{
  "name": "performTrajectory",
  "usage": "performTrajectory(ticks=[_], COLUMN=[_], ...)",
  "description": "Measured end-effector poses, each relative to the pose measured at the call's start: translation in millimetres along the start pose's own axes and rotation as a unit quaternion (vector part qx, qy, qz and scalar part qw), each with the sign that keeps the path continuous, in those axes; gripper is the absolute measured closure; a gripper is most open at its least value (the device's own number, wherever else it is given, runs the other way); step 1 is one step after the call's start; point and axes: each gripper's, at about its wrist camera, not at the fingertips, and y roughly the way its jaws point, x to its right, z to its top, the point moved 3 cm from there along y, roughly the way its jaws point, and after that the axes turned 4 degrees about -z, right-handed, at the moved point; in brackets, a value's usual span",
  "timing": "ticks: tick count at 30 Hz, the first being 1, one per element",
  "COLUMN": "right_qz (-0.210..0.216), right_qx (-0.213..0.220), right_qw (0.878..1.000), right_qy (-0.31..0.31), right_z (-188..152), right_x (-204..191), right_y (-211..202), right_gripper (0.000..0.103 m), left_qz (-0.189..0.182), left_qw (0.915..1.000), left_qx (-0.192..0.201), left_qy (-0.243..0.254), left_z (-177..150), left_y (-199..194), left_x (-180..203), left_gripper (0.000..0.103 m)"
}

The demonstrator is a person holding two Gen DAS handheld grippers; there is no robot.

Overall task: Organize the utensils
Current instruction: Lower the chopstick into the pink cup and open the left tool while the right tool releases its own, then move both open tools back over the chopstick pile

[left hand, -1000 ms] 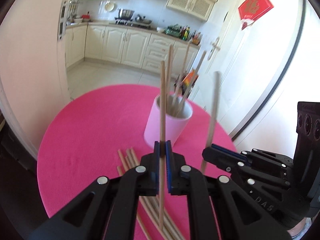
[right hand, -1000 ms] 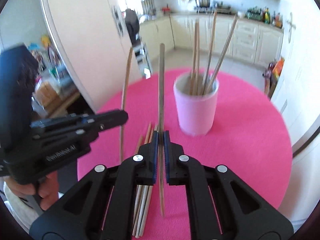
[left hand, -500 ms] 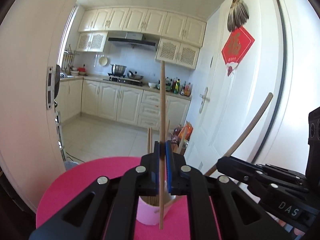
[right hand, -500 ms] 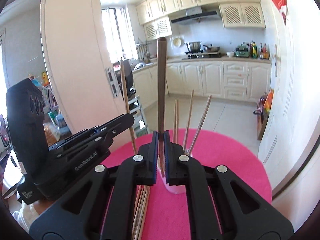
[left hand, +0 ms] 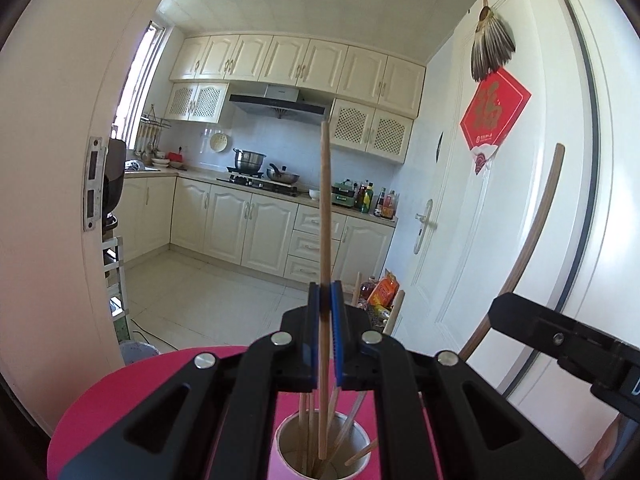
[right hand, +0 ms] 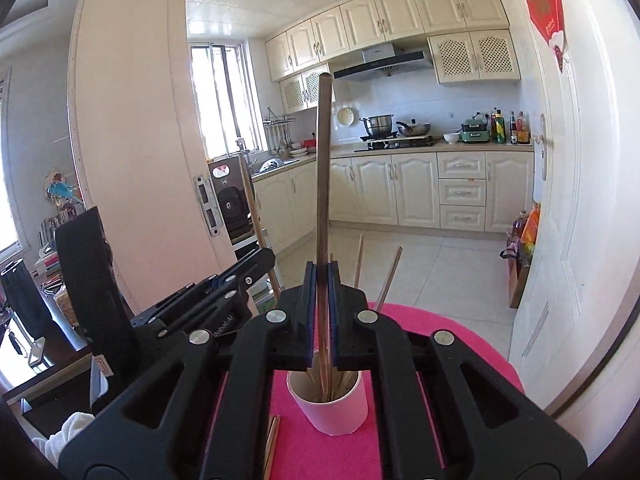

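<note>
Each claw is clamped on an upright stick: the left claw [left hand: 325,312] grips a pale wooden chopstick [left hand: 325,216], the right claw [right hand: 320,300] a darker wooden chopstick [right hand: 322,184], both above the white cylindrical cup [right hand: 340,412] on the round pink tabletop [right hand: 472,344].

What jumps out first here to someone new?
Each tool pinches one upright chopstick: the left tool holds a pale chopstick, the right tool a darker chopstick. Below both stands a white cup already holding several sticks, on a bright pink tabletop, with loose chopsticks lying beside it.
</note>
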Motion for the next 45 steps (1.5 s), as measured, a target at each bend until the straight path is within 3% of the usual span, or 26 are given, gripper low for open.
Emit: performTrajectory(ticks=[12, 14, 15, 40, 45], right_qz=[-0.004, -0.005, -0.006, -0.033, -0.035], right_qx=[-0.033, -0.037, -0.038, -0.039, -0.033], right_qw=[0.999, 0.999, 0.999, 0.998, 0.998], right_qy=[0.011, 0.016, 0.018, 0.027, 0.027], right_z=[-19.5, -21.3, -22.5, -35.7, -36.5], right_x=[2.6, 4.4, 5.3, -5.8, -8.9], right_y=[22.6, 25.2, 26.2, 22.7, 12.8], right_gripper=[0.097, 0.097, 0.097, 0.095, 0.073], left_qz=[-0.003, -0.006, -0.006, 0.018, 0.023], left_qw=[0.999, 0.9987, 0.9986, 0.997, 0.9969], left_qx=[-0.044, -0.051, -0.052, -0.061, -0.057], left_qy=[0.008, 0.005, 0.003, 0.045, 0.048], left_z=[-19.5, -21.0, -21.6, -24.1, -22.9], left_y=[9.3, 8.6, 7.6, -24.2, -35.3], left_x=[-3.5, -4.0, -4.5, 0.7, 1.8], left_gripper=[0.096, 0.082, 0.08, 0.058, 0.055])
